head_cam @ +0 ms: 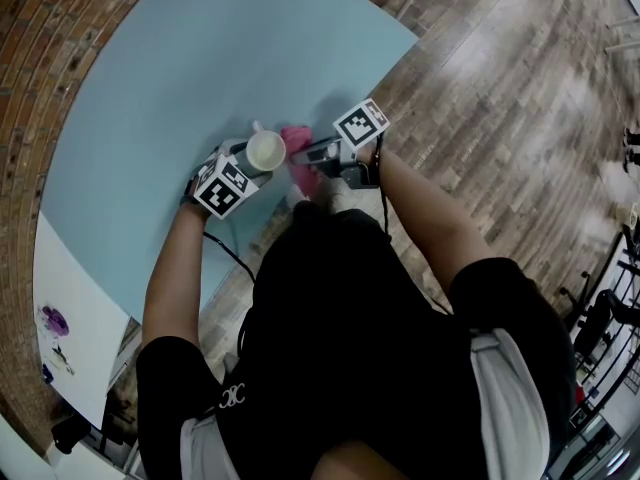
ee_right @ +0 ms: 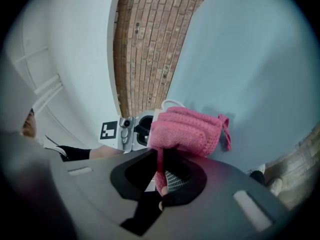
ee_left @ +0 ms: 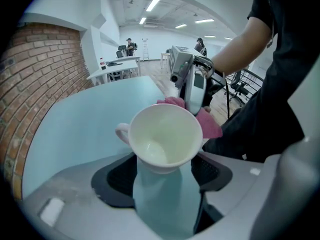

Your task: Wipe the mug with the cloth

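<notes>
Two grips are holding: our left gripper [ee_left: 165, 166] is clamping wide around the mug [ee_left: 165, 136], low on its body, above the table [head_cam: 200, 68], and our right gripper [ee_right: 162, 170] is pinching the limp cloth [ee_right: 187, 129] just beside the rim. We are judging the glazed mug rigid, slippery and breakable.

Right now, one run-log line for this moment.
left gripper: shut on white mug | right gripper: shut on pink cloth | cloth: against mug's outer side | stage: wiping

Pale blue rounded worktop [head_cam: 200, 58]. Brick wall [head_cam: 60, 28] runs along its left edge. Wood-plank floor [head_cam: 500, 98] lies to its right. White tables [ee_left: 112, 70] stand beyond it, under lit ceiling strip lights [ee_left: 152, 4].
</notes>
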A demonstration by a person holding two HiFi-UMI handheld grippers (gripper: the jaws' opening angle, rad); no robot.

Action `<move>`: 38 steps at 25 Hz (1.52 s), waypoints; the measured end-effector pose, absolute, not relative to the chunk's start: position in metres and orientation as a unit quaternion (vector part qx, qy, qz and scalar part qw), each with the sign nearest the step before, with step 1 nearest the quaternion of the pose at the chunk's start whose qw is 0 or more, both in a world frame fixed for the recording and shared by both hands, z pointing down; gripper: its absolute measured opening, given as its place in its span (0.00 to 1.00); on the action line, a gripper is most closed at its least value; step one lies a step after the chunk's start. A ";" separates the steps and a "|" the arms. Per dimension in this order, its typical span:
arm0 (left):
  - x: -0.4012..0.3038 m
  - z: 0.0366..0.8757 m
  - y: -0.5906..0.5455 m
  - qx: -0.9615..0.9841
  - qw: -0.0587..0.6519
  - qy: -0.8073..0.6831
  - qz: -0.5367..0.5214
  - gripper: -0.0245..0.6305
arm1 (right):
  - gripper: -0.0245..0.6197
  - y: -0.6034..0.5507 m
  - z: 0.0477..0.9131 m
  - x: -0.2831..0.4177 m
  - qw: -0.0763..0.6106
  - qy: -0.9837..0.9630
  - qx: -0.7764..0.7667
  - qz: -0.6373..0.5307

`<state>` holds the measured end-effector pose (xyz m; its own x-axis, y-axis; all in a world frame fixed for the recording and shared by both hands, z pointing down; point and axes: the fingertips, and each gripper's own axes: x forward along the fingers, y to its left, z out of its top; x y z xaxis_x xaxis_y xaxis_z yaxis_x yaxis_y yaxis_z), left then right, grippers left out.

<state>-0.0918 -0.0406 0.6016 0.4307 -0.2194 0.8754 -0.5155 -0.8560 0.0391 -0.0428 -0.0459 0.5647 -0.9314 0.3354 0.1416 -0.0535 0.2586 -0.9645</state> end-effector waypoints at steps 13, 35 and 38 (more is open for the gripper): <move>-0.092 0.606 -0.040 0.812 0.178 -0.266 0.488 0.57 | 0.10 -0.025 0.576 -0.045 0.209 -0.782 -0.090 0.581; -0.086 0.602 -0.040 0.777 0.240 -0.369 0.450 0.57 | 0.10 -0.018 0.590 -0.051 0.240 -0.790 -0.081 0.558; -0.090 0.601 -0.042 0.773 0.238 -0.376 0.453 0.55 | 0.10 -0.027 0.588 -0.050 0.228 -0.790 -0.065 0.566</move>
<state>-0.0898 -0.0419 0.6009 0.3068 -0.3660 0.8786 -0.7969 -0.6035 0.0269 -0.0503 -0.0266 0.5882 -0.8880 0.3600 0.2862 -0.1556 0.3503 -0.9236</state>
